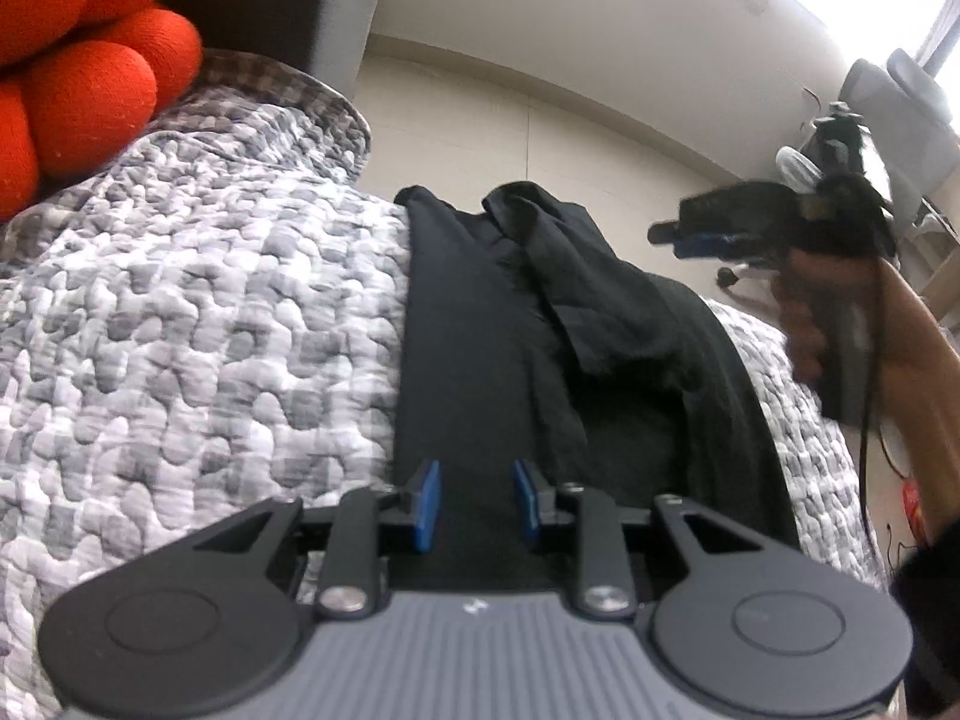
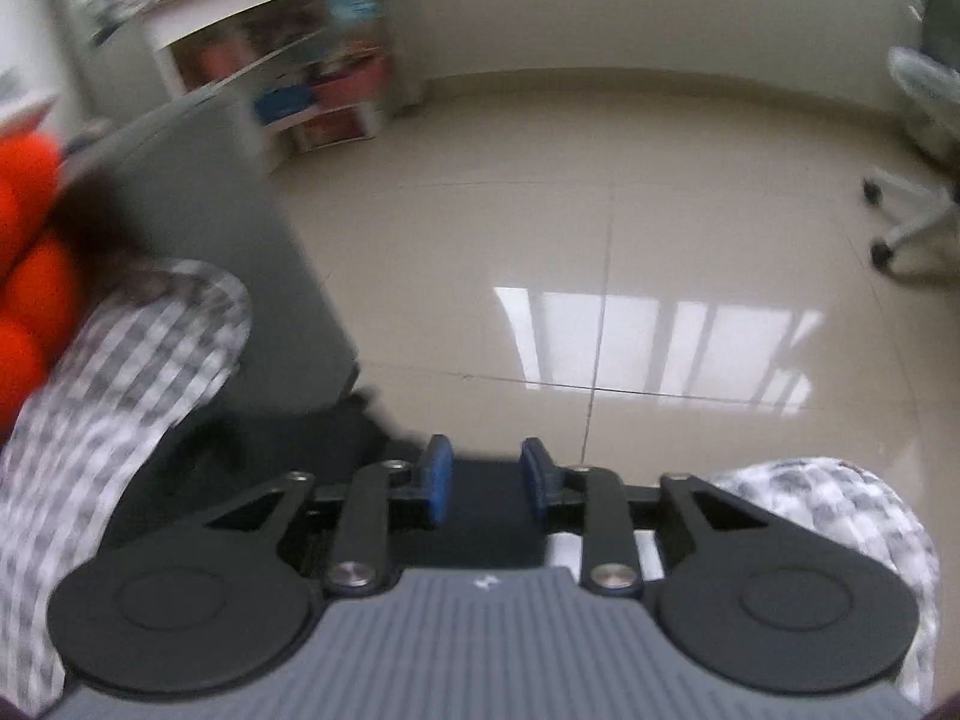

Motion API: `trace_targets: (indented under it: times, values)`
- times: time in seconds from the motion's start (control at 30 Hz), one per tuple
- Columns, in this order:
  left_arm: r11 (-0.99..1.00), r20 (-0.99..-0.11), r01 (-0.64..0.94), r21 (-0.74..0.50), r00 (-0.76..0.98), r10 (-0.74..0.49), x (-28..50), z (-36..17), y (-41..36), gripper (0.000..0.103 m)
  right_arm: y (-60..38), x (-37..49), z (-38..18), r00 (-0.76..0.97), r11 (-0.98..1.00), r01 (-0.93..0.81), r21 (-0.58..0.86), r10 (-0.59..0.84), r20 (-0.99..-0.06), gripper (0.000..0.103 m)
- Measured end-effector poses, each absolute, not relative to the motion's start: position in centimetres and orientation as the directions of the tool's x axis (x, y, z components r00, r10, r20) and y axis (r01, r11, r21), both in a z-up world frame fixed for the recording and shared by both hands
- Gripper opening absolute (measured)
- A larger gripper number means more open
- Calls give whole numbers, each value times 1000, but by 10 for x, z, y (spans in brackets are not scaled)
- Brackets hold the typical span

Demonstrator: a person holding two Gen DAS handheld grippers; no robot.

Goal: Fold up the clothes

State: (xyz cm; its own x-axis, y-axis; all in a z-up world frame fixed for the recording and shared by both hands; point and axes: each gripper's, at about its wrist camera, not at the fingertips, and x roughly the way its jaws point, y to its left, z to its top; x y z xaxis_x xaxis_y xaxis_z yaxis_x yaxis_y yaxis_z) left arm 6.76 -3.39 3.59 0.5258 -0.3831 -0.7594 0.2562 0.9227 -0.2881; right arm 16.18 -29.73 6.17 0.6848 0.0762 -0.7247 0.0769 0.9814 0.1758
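Note:
A black garment (image 1: 480, 330) lies lengthwise on a grey-and-white quilt (image 1: 210, 330), with a rumpled fold along its far right part. My left gripper (image 1: 477, 501) hangs over the garment's near end. Its blue pads (image 1: 427, 504) stand apart with only dark cloth showing below the gap, and I see nothing pinched. My right gripper (image 1: 678, 240), held by a hand (image 1: 900, 330), is in the air above the garment's far right side and carries nothing. In the blurred right wrist view its pads (image 2: 438, 480) are apart over the garment's far edge (image 2: 288, 450), so the right gripper (image 2: 487, 480) is open.
An orange knotted cushion (image 1: 78, 78) rests on the quilt at the far left, against a grey sofa armrest (image 1: 288, 6). Beyond the quilt's edge lies shiny tiled floor (image 2: 600, 240). A shelf unit (image 2: 288, 60) stands far left and an office chair (image 2: 912, 228) at the right.

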Motion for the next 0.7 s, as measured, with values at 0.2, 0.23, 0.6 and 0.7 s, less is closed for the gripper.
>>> trace_targets:
  times: [0.2, 0.23, 0.6, 0.7]
  values:
    - [917, -754, 283, -283, 525, -395, 61, 39, -35, 28, -258, 95, 82, 672, 984, -121, 133, 179, -718, 31]
    - [915, -753, 289, -281, 525, -397, 59, 40, -36, 28, -254, 83, 83, 664, 980, -159, 118, 195, -722, 31]
    - [893, -767, 379, -241, 489, -415, 38, 36, -52, 28, -233, 45, 58, 602, 982, -171, 81, 169, -780, 11]
    - [889, -769, 389, -240, 483, -419, 34, 37, -50, 29, -227, 30, 67, 618, 996, -78, 52, 89, -781, 20]
